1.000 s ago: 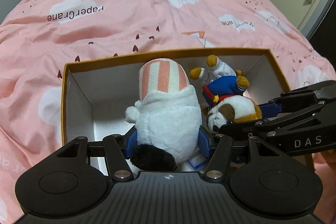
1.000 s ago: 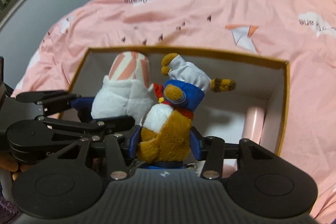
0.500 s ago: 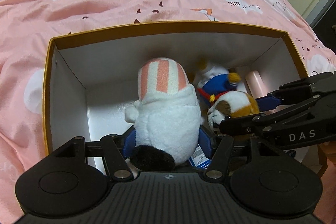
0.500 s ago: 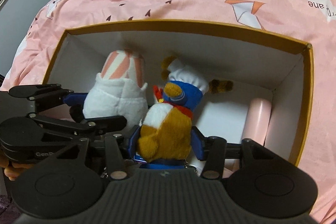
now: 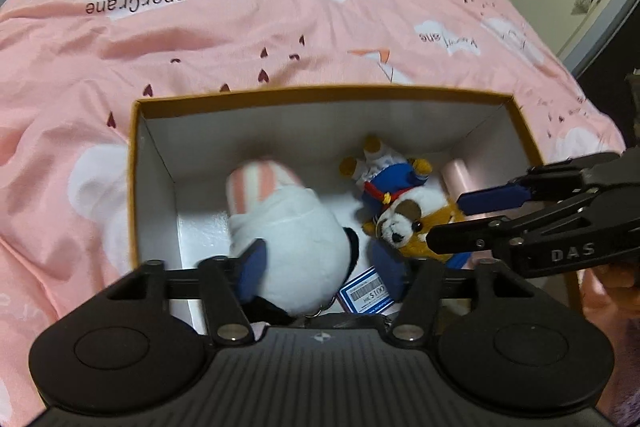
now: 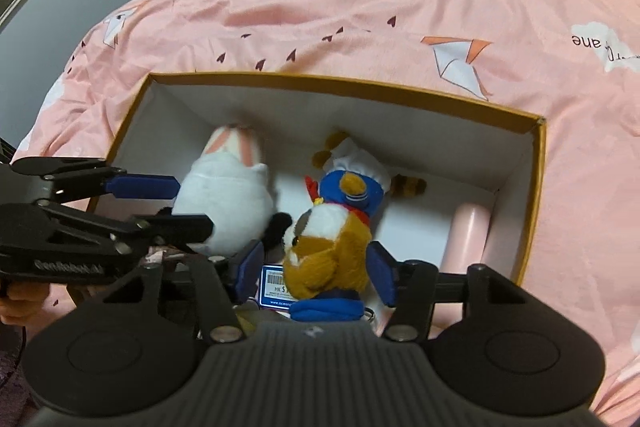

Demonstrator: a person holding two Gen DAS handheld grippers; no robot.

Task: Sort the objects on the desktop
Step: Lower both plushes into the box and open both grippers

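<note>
**Mustard-rimmed box [image 5: 332,95] takes both plush toys; only the letting-go looks left**

Pink duvet [image 5: 200,39] printed with clouds lies under the white-lined cardboard box, and no loose item shows on it in either view. By that, the sorting seems close to done.

On the left of the box, the white plush with the pink-striped top [image 5: 288,227] rests tilted on the floor. It sits between the fingers of the left gripper [image 5: 320,263], whose jaws have just been closing. One pad lies against the toy's flank, while the other stands clear of it with a price tag [image 5: 366,291] showing in the gap, so the toy is not clamped.

Just to its right, the brown-and-white dog plush in a blue outfit [image 6: 332,239] lies with its feet toward the far wall, between the half-spread fingers of the right gripper [image 6: 316,267]. One pad touches its side and a sliver shows by the other, so whether it is pinched cannot be told.

At the far right, a pale pink cylinder [image 6: 468,239] lies along the box wall.

Both grippers tip steeply down into the box, side by side, each crossing the edge of the other's view. Releasing the toys and lifting clear appear to be what remains.
</note>
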